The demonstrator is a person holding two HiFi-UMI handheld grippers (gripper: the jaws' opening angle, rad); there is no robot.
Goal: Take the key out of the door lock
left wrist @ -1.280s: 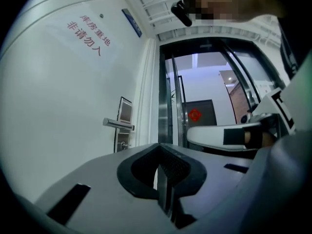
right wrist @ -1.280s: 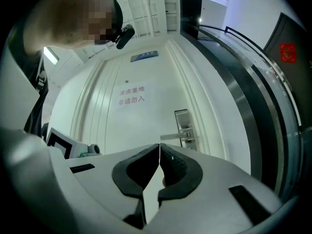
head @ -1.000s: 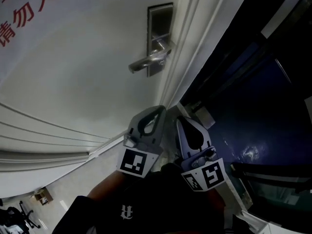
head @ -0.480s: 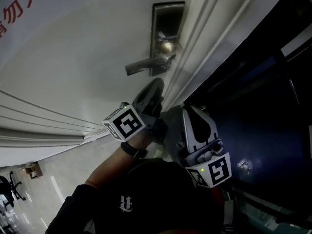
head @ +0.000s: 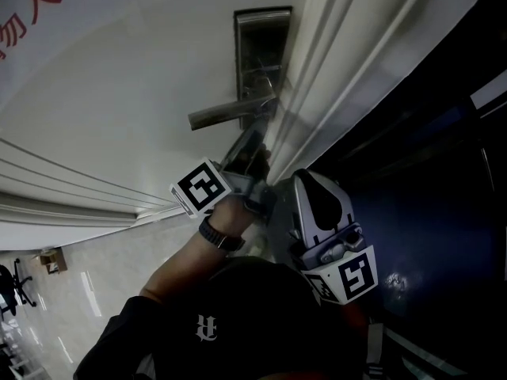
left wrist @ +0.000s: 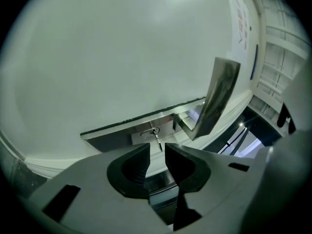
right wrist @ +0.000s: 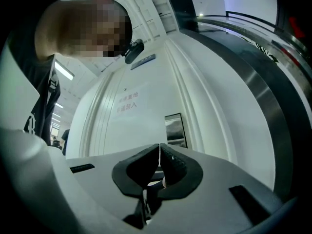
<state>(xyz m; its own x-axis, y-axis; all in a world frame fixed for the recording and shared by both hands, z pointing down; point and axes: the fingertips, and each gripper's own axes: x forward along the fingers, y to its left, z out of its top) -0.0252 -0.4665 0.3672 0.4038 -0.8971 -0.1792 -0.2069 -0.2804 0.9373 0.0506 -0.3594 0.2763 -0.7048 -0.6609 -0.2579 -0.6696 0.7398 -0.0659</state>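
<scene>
The left gripper (left wrist: 157,152) is raised to a door lock, its jaws parted by a narrow gap and holding nothing; the right gripper (right wrist: 159,150) hangs lower and nearer the person's body, jaws pressed together on nothing, and takes no part. Just ahead of the left jaw tips sits the key (left wrist: 156,136), lodged in the lock with its small ring lying against the steel lock plate (left wrist: 114,133); the key lines up with the gap but appears not yet between the pads. Beside the keyhole, to its right in the left gripper view, the lever handle (left wrist: 219,96) juts from the same plate, close enough to foul a jaw. Behind all this stands the pale door (head: 119,77), red characters at its upper corner, the moulded frame (head: 333,77) to its right; a dark opening lies past it. The step in hand looks to be the approach: the jaws should ease straight forward until both pads flank the key's head, close firmly, then draw back along the key's own axis, without twisting and clear of the lever.
</scene>
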